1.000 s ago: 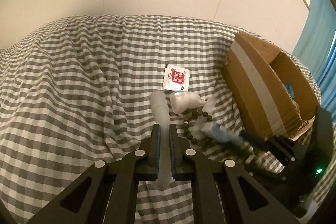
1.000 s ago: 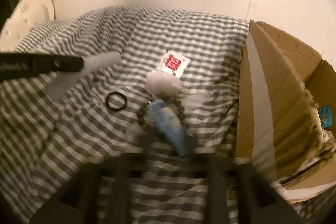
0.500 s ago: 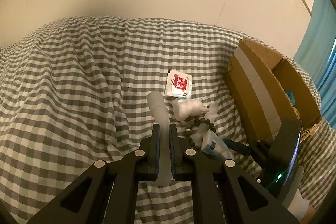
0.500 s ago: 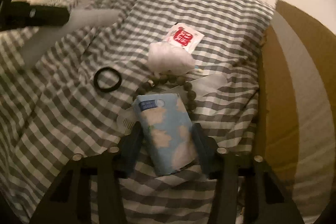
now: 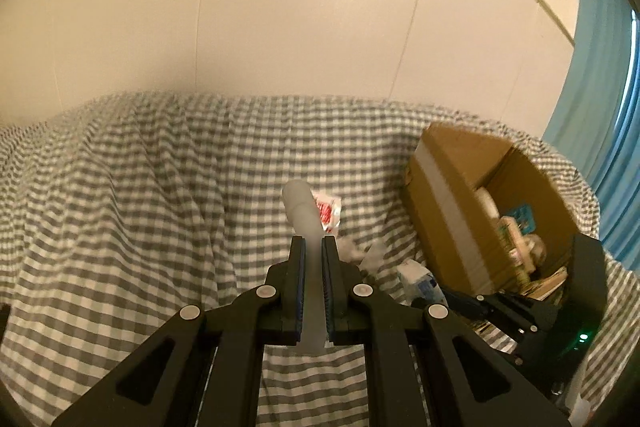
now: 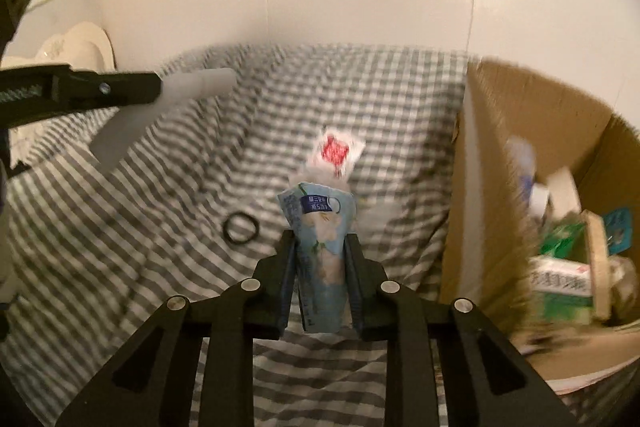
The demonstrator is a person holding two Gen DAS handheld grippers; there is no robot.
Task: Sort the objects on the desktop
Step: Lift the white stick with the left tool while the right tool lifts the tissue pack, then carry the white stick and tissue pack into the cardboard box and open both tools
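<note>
As the right tongs [image 6: 320, 247] close on a blue tissue pack [image 6: 320, 247] beside the cardboard box [image 6: 500, 187], left tongs [image 5: 313, 247] grip a translucent tube [image 5: 302, 211].

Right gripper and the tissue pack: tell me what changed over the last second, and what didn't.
The right gripper, jaws closing, has pinched the blue tissue pack and lifted it off the checked cloth. The left gripper rose too, still clamped on its white tube. Hair tie, red sachet and cardboard box stayed put.
</note>
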